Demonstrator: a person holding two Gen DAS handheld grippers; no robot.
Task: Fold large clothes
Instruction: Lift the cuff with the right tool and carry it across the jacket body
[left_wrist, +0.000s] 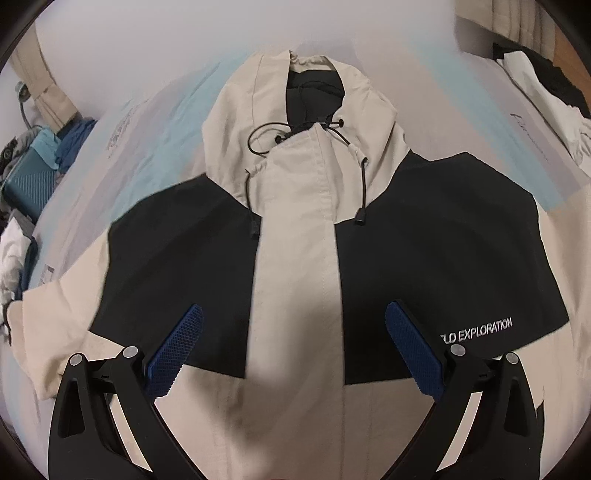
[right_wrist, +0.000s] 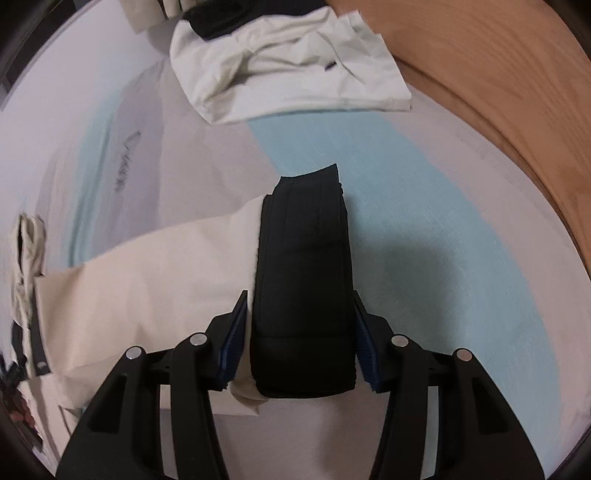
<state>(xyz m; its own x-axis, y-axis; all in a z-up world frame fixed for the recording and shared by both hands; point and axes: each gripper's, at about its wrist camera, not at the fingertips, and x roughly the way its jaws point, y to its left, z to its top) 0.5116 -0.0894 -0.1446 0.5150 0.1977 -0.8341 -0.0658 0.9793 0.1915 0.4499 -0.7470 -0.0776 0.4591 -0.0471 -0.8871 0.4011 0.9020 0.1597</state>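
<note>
A cream and black hooded jacket (left_wrist: 295, 229) lies face up and spread flat on the bed, hood at the far end, white lettering on its right chest. My left gripper (left_wrist: 293, 332) hovers open above the jacket's chest, its blue pads wide apart and holding nothing. In the right wrist view my right gripper (right_wrist: 301, 325) is shut on the black cuff (right_wrist: 304, 258) of the jacket's cream sleeve (right_wrist: 147, 280), which runs off to the left over the bed.
The bed has a pale lilac and light blue sheet (right_wrist: 424, 221). A crumpled white garment (right_wrist: 295, 62) lies at its far side beside a wooden headboard (right_wrist: 517, 92). A teal case (left_wrist: 29, 181) and piled clothes sit at the left.
</note>
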